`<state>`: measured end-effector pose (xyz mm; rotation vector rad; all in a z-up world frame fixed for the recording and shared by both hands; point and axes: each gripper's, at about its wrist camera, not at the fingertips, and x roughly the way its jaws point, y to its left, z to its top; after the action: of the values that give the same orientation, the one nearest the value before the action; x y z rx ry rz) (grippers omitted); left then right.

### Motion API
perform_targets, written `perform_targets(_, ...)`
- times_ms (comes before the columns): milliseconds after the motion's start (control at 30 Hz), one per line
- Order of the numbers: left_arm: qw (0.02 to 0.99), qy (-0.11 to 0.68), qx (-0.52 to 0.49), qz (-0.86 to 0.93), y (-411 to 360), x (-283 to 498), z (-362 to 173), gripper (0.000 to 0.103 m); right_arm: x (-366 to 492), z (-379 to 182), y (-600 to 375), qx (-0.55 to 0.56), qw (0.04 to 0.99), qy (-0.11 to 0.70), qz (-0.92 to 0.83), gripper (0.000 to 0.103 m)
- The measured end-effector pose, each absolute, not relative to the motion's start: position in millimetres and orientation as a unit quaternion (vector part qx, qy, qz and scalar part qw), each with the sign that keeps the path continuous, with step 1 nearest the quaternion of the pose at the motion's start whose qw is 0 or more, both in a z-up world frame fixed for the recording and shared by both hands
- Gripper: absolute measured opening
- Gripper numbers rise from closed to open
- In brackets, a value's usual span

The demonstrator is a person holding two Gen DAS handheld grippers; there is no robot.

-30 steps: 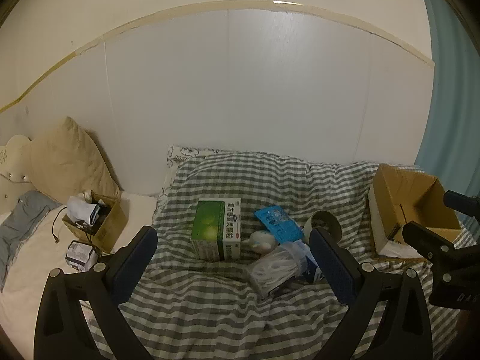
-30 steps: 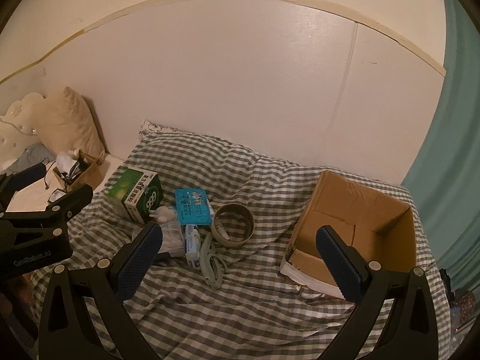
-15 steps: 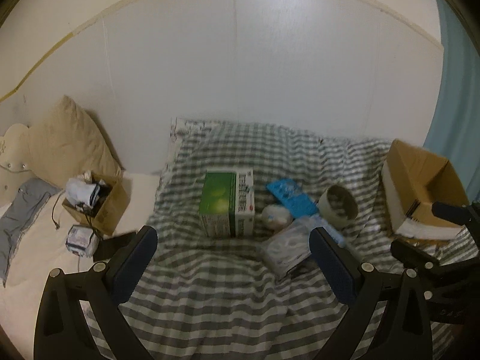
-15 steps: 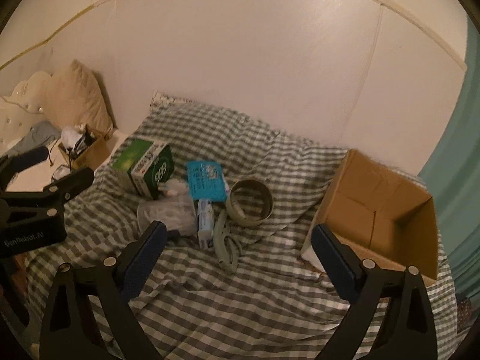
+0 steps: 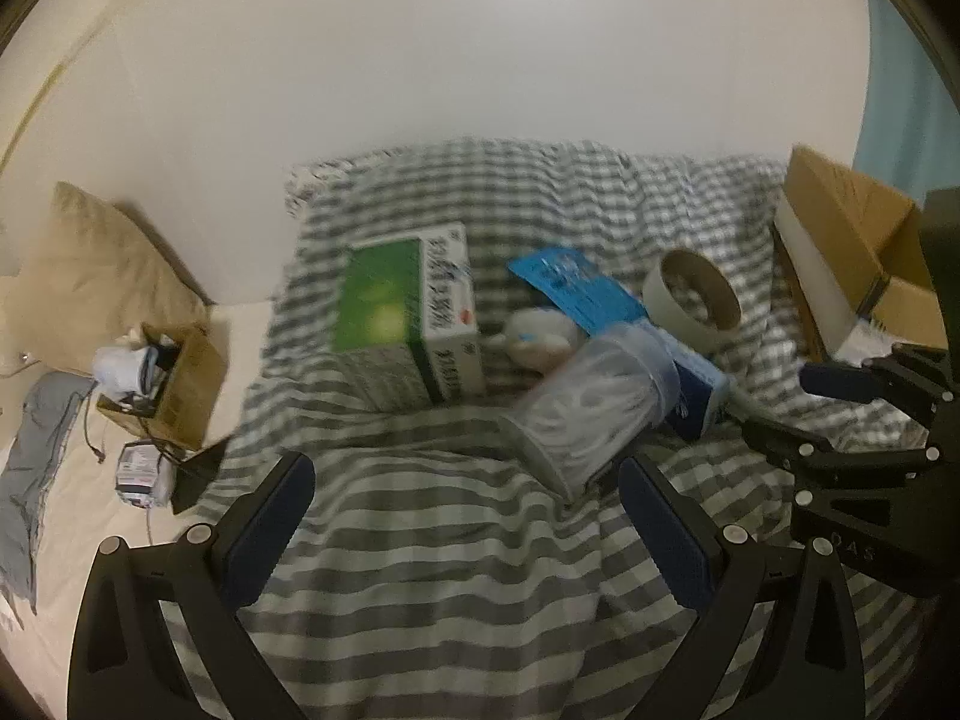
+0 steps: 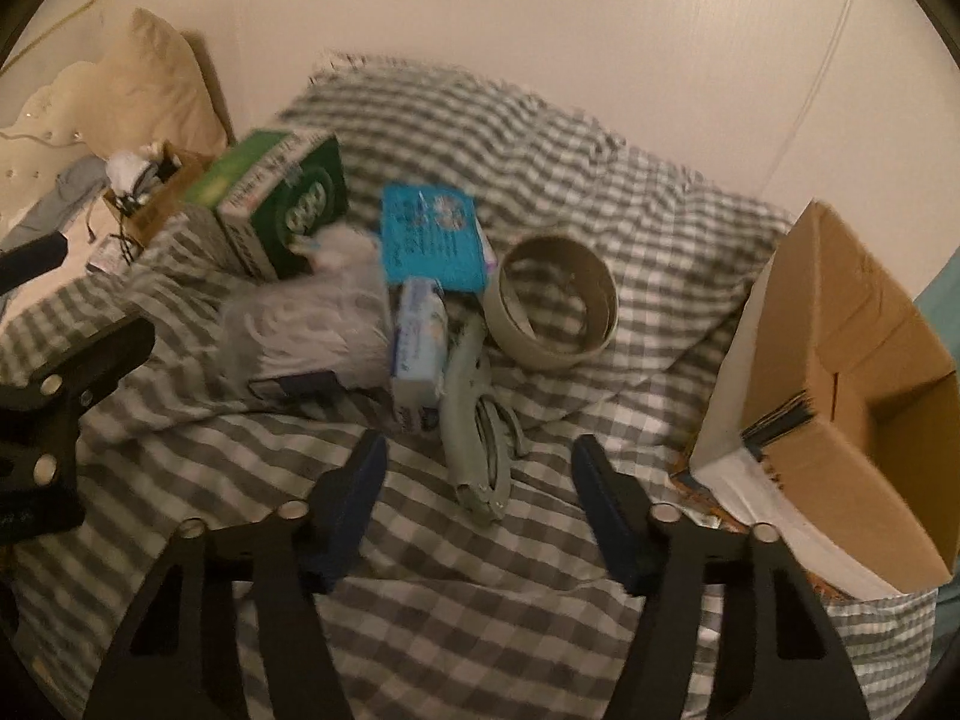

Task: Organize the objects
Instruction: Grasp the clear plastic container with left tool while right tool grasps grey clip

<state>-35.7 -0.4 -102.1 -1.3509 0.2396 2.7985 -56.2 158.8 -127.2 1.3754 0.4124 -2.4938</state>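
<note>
On the grey checked blanket (image 5: 420, 540) lies a cluster of objects: a green and white box (image 5: 408, 318), a blue packet (image 5: 576, 288), a cardboard tape ring (image 5: 696, 300), a clear tub of cotton swabs (image 5: 594, 408), a small blue-white box (image 6: 417, 348) and grey scissors (image 6: 480, 420). My left gripper (image 5: 468, 528) is open and empty, just short of the swab tub. My right gripper (image 6: 480, 516) is open and empty, right over the scissors' near end. An open cardboard box (image 6: 840, 372) stands at the right.
A beige pillow (image 5: 102, 264) and a small cardboard box of clutter (image 5: 162, 378) sit at the left on a cream sheet. A white wall runs behind the bed. A teal curtain (image 5: 900, 108) hangs at the far right.
Both grippers have moved forward and down toward the cluster, so the objects look larger. The right gripper's jaws have narrowed somewhat. Nothing on the blanket has moved.
</note>
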Motion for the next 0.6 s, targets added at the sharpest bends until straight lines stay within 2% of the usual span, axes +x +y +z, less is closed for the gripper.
perform_targets(133, 0.036, 0.093, -0.459, 0.883, 11.9, -48.5, -117.2, 0.103, -64.6, -139.6, 163.1, 0.490, 0.138, 0.129, -0.851, 0.046)
perform_targets(233, 0.045, 0.105, -0.469, 0.876, 20.4, -59.4, -126.3, 0.103, -67.9, -144.9, 164.3, 0.498, 0.147, 0.120, -0.846, 0.032)
perform_targets(400, 0.071, 0.131, -0.465, 0.873, 37.6, -75.4, -133.9, 0.103, -70.2, -144.7, 168.2, 0.499, 0.158, 0.106, -0.846, 0.017)
perform_targets(600, 0.090, 0.161, -0.481, 0.857, 55.5, -91.6, -151.9, 0.103, -73.4, -135.0, 178.4, 0.485, 0.153, 0.100, -0.855, 0.015)
